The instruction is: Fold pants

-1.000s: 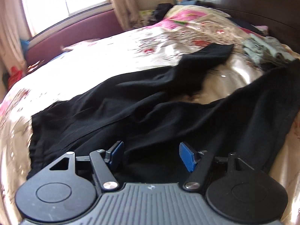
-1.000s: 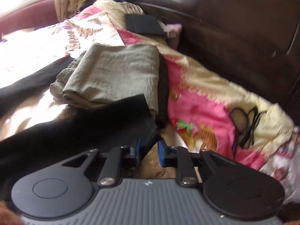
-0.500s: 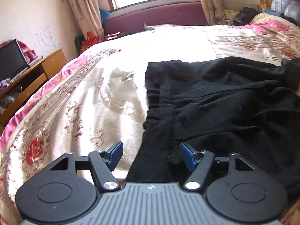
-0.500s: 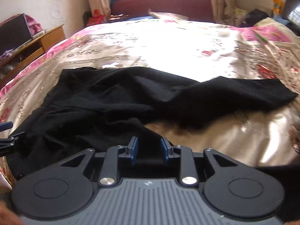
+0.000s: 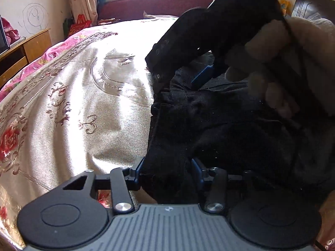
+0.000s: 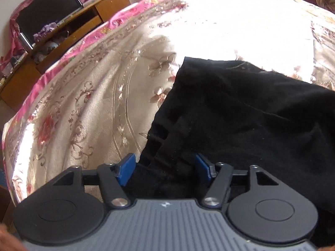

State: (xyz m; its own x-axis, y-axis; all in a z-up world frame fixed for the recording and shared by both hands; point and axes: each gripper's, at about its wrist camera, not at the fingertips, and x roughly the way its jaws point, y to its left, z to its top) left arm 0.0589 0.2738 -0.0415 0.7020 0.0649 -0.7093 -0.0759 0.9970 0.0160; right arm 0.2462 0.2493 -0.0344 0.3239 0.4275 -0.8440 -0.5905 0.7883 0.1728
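Between the 2 blue pads of the left gripper [image 5: 167, 170] sits a bunched edge of the black pants [image 5: 219, 121], pressed from both sides. Jaws of the right gripper [image 6: 165, 168] stand apart around another fold. Pants lie on the floral bedspread [image 5: 73, 96].

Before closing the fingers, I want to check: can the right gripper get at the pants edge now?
Probably yes: the pants cloth already lies between the right gripper's open fingers, nothing covering it.
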